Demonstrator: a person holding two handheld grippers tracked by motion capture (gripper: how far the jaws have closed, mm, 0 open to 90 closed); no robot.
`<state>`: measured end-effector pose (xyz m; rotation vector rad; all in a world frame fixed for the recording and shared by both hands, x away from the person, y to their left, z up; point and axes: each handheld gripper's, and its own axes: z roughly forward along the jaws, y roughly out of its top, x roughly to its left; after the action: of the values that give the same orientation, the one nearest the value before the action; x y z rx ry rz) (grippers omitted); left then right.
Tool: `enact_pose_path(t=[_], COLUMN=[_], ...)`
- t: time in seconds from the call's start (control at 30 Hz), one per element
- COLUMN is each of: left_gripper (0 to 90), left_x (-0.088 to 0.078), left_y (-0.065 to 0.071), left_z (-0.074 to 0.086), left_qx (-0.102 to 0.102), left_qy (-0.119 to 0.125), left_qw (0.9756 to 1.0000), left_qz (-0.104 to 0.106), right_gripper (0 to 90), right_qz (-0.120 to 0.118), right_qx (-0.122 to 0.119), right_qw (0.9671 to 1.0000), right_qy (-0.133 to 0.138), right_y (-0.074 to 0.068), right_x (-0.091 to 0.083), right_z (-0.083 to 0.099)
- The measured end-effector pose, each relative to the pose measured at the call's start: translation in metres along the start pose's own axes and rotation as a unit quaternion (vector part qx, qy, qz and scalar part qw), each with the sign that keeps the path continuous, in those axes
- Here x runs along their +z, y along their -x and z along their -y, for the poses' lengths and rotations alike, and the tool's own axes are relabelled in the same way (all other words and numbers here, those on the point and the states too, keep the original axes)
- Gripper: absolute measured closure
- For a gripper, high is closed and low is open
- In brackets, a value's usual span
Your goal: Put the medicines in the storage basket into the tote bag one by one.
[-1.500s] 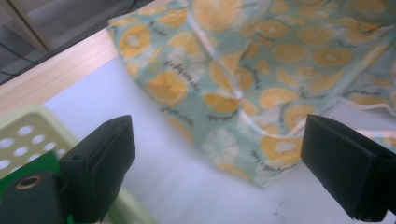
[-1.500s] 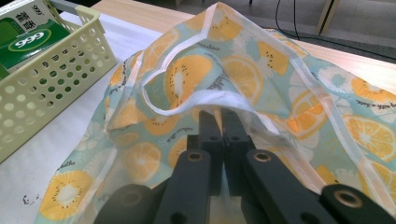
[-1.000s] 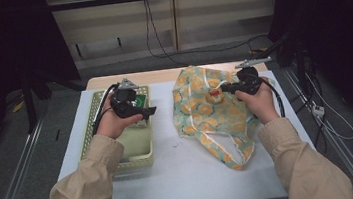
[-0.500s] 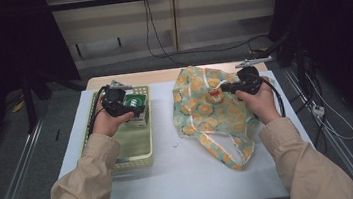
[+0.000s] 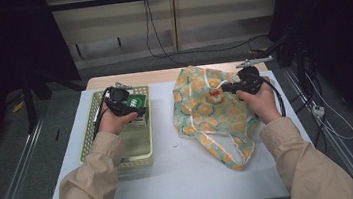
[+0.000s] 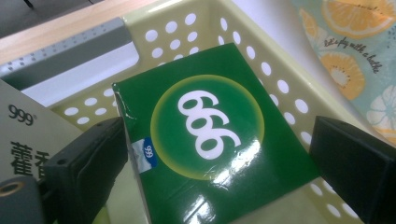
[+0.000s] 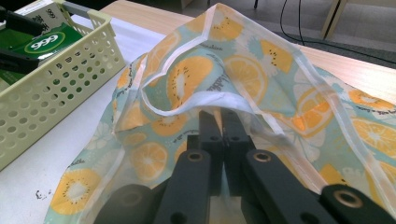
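Observation:
A green box (image 6: 205, 121) printed "999" lies tilted in the far end of a pale yellow perforated basket (image 5: 121, 161). My left gripper (image 5: 135, 109) hovers right over it. Its jaws have just been opening and now stand wide on either side of the box (image 5: 135, 101), with the pads off it. A thin bag (image 5: 206, 116) printed with orange slices lies on the table's right half. My right gripper (image 5: 225, 90) is shut on the bag's fabric just under its white hem (image 7: 205, 105) and holds the mouth up.
A pale box with "999" print (image 6: 23, 135) stands beside the green one in the basket (image 6: 289, 79). The white table (image 5: 183, 179) has a wooden strip (image 5: 151, 76) along its far edge. Cables run over the floor behind.
My left gripper has sunk a little into the basket's far end, over the green box. The right hand and the bag have kept still.

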<state>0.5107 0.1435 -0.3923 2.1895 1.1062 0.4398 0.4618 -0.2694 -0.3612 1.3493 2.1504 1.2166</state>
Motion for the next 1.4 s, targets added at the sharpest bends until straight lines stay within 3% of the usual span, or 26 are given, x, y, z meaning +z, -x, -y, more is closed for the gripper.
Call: enact_pose_path(t=[0.2,0.33,0.53,0.63,0.9,1.03,1.2,1.4], left_gripper=[4.8,6.2,6.2,5.1,7.3,15.2,16.3,16.5], left_x=[0.001,0.0,0.006,0.012,0.019,0.016,0.01,-0.008], left_y=[-0.004,-0.009,-0.005,-0.004,-0.004,-0.005,-0.004,-0.006], left_z=[0.002,0.003,0.001,0.002,0.003,0.002,0.002,-0.001], left_qx=[-0.022,-0.024,-0.021,-0.018,-0.034,-0.041,-0.041,-0.066], left_qy=[-0.01,-0.014,-0.019,-0.036,-0.035,-0.037,-0.042,-0.027], left_qw=[0.9997,0.9995,0.9993,0.9988,0.9983,0.9979,0.9978,0.9974], left_qz=[-0.006,-0.012,-0.025,-0.03,-0.033,-0.032,-0.031,-0.014], right_gripper=[90.0,90.0,90.0,90.0,90.0,90.0,90.0,90.0], right_qz=[0.0,0.001,-0.001,-0.001,0.002,0.002,0.001,0.001], right_qx=[0.001,0.001,0.002,0.001,0.002,0.001,0.003,0.006], right_qw=[1.0,1.0,1.0,1.0,1.0,1.0,1.0,1.0], right_qy=[-0.001,-0.001,0.0,0.001,-0.002,-0.002,-0.002,-0.001], right_y=[0.001,0.001,0.001,0.001,0.004,0.004,0.004,0.005], right_x=[-0.001,-0.001,0.0,0.0,0.001,0.001,0.001,0.001], right_z=[0.0,0.001,0.0,0.0,0.001,0.001,0.002,0.003])
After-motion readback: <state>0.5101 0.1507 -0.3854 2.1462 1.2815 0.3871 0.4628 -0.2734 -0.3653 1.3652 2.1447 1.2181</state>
